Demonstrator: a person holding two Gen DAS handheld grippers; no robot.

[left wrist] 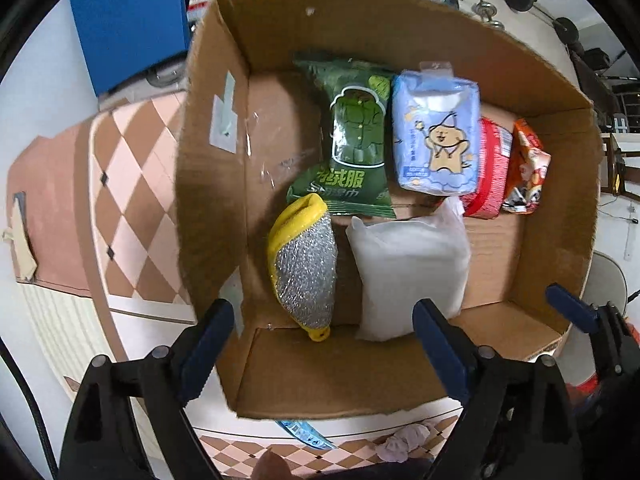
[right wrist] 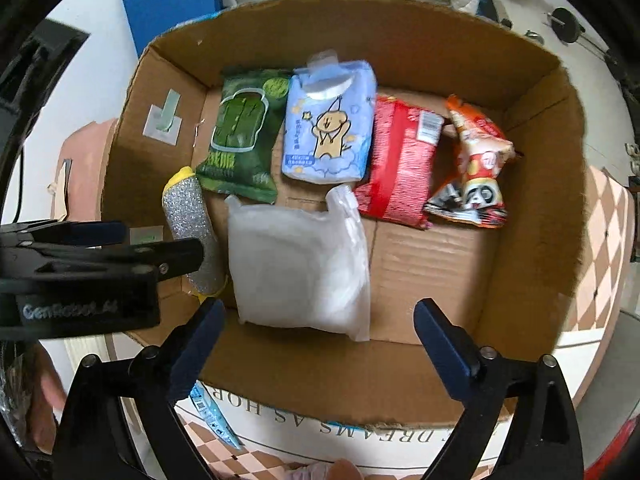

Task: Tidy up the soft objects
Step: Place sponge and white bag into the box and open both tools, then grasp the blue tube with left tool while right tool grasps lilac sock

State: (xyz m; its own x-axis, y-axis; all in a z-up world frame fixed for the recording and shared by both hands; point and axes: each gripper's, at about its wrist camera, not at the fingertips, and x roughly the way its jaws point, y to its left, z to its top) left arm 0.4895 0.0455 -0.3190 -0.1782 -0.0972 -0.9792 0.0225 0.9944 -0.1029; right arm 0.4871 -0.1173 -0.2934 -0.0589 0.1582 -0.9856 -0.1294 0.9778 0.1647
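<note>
Six soft packs [right wrist: 300, 264] leave cardboard box [right wrist: 532, 216] right side bare

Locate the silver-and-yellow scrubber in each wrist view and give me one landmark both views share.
Left wrist: scrubber lies low and left of centre in the box, beside the white bag.
Right wrist: scrubber lies at the box's left side, its lower end hidden behind the left gripper.
Shared landmark: the green pack just above the scrubber's yellow end.

Cardboard box [right wrist: 532, 208]: matt, rough brown. Scrubber [left wrist: 306, 272] is glittering, metallic mesh, yellow edging. White bag [right wrist: 300, 264], green packet [right wrist: 240, 136], blue packet [right wrist: 328, 128]: glossy plastic.
</note>
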